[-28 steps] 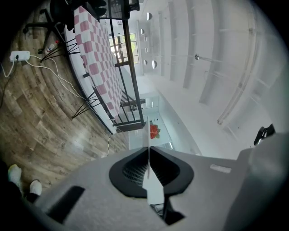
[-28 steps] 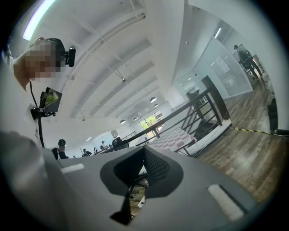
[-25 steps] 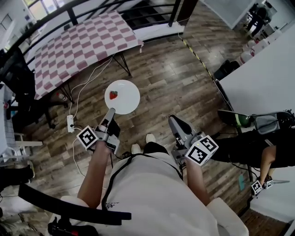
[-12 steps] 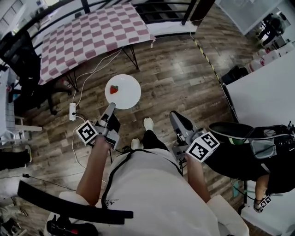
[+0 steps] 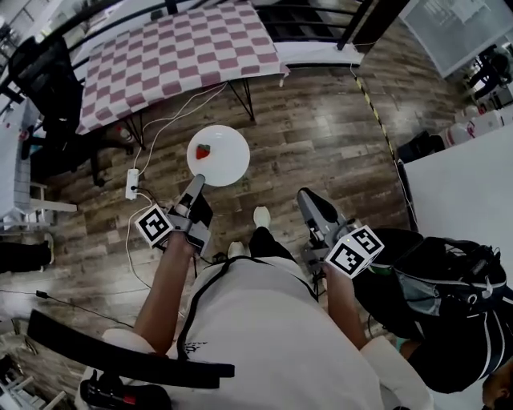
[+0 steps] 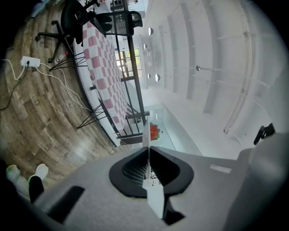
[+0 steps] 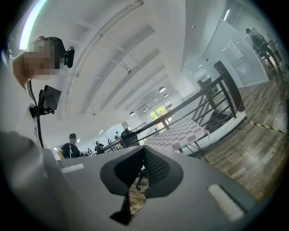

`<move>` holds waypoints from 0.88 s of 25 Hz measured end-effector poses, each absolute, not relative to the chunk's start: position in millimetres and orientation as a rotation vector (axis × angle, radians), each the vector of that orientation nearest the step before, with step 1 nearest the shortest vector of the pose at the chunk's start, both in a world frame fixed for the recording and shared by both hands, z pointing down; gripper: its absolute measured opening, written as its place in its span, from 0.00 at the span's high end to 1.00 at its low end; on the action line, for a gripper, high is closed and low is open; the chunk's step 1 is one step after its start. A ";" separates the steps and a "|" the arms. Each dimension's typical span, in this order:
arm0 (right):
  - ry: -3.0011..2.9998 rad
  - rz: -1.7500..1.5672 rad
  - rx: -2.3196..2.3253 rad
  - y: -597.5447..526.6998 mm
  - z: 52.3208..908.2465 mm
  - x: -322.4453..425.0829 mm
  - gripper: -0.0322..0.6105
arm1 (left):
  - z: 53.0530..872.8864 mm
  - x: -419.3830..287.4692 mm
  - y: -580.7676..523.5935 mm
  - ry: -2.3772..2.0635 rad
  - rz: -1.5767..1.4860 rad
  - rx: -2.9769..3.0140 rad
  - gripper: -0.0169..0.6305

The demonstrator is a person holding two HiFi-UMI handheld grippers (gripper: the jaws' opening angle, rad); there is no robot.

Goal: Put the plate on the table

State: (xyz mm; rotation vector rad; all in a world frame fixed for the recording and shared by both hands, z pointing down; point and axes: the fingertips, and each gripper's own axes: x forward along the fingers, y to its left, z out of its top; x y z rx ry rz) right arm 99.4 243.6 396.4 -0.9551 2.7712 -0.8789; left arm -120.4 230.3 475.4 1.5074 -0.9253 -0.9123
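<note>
A white plate [image 5: 223, 160] with a red strawberry [image 5: 203, 150] on it hangs level above the wooden floor. My left gripper [image 5: 197, 182] is shut on its near rim. In the left gripper view the plate [image 6: 146, 135] shows edge-on between the jaws, with the strawberry [image 6: 154, 131] beyond. The table [image 5: 176, 56] with the red-and-white checked cloth stands ahead of the plate, apart from it. My right gripper [image 5: 307, 196] is held out to the right of the plate, jaws shut with nothing between them; the right gripper view shows its jaws [image 7: 144, 151] meeting at the tip.
A black office chair [image 5: 48, 88] stands left of the checked table. A white power strip [image 5: 132, 182] with cables lies on the floor under the plate's left. A seated person in black [image 5: 433, 280] and a white table [image 5: 465, 176] are at the right. A black railing [image 5: 353, 24] runs behind.
Both grippers and the plate have been carried forward toward the checked table, which now lies closer. The grip on the plate is unchanged. The seated person at the right looms larger.
</note>
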 end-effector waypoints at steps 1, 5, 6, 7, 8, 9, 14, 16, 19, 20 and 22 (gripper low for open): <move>2.776 -0.880 -0.951 238.0 396.7 98.3 0.94 | 475.8 -121.7 225.8 -0.930 -0.916 1.505 0.94; 2.784 -0.879 -0.929 212.3 397.1 98.3 0.94 | 475.6 -123.4 205.5 -0.949 -0.923 1.501 0.94; 2.788 -0.876 -0.922 204.7 396.9 97.7 0.94 | 474.0 -123.5 199.0 -0.950 -0.928 1.502 0.94; 2.792 -0.873 -0.915 197.3 396.8 96.9 0.94 | 472.8 -123.9 192.6 -0.952 -0.932 1.502 0.94; 2.797 -0.872 -0.907 189.9 396.5 95.8 0.94 | 471.9 -124.9 186.1 -0.957 -0.933 1.502 0.94; 2.801 -0.872 -0.899 182.4 395.7 94.3 0.94 | 470.9 -126.0 179.3 -0.963 -0.934 1.502 0.94; 2.816 -0.877 -0.856 146.9 393.1 89.5 0.94 | 465.9 -127.5 146.6 -0.980 -0.943 1.502 0.94; 2.819 -0.883 -0.841 132.1 392.0 89.7 0.94 | 463.8 -127.1 134.6 -0.990 -0.949 1.500 0.94; 2.833 -0.890 -0.817 111.1 391.0 91.6 0.94 | 462.0 -124.4 118.7 -1.005 -0.956 1.491 0.94; 2.838 -0.892 -0.807 104.6 391.5 92.6 0.94 | 462.3 -123.3 113.9 -1.012 -0.958 1.489 0.94; 2.846 -0.896 -0.787 91.8 393.3 95.9 0.94 | 463.8 -120.6 104.7 -1.029 -0.958 1.484 0.94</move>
